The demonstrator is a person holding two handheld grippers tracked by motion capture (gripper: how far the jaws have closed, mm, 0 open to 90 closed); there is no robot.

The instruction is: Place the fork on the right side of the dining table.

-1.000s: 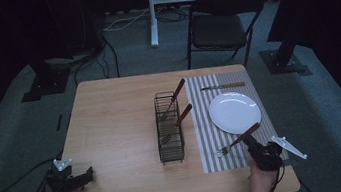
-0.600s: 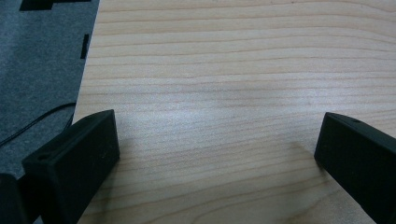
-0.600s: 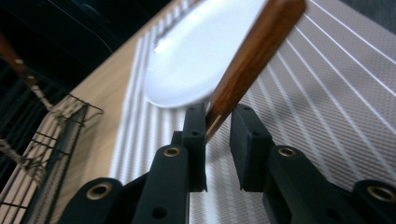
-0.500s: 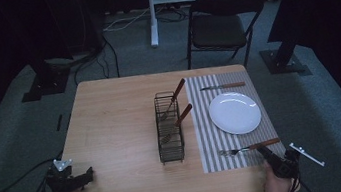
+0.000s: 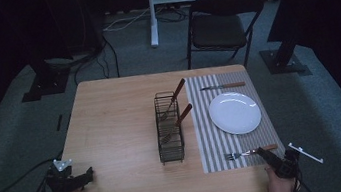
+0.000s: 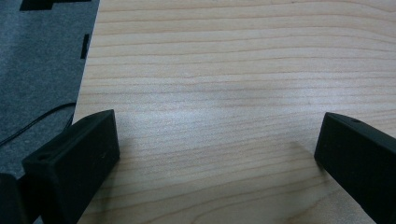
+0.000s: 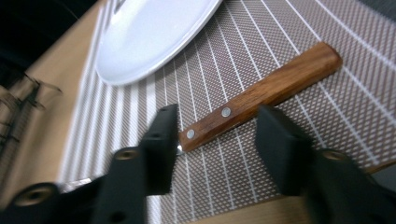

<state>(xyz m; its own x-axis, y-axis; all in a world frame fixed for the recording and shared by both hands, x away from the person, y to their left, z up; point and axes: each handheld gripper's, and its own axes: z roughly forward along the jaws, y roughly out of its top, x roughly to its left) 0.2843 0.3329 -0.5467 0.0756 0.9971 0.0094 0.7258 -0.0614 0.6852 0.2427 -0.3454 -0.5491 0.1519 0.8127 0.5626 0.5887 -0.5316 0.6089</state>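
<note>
A dark room with grey carpet holds a pale wooden table (image 5: 113,134), grain running across it, and a black folding chair (image 5: 221,23) beyond its far edge. In the high view's lower right, a fork (image 5: 249,152) with a riveted brown wooden handle lies flat on a striped woven placemat (image 5: 209,136), just below a smooth round white plate (image 5: 235,112). A second ago the right claw (image 5: 263,152) held this fork tilted above the mat; since then its jaws have just been opening, and they now stand half apart on either side of the handle, gripping nothing. The fork looks set down at its place, so this step seems done. A knife (image 5: 222,86) lies above the plate. At frame centre a black wire caddy (image 5: 169,131) holds two more wooden-handled utensils. In the lower left, the left claw (image 5: 88,175) rests at the table edge, jaws wide and empty, where it was before.
</note>
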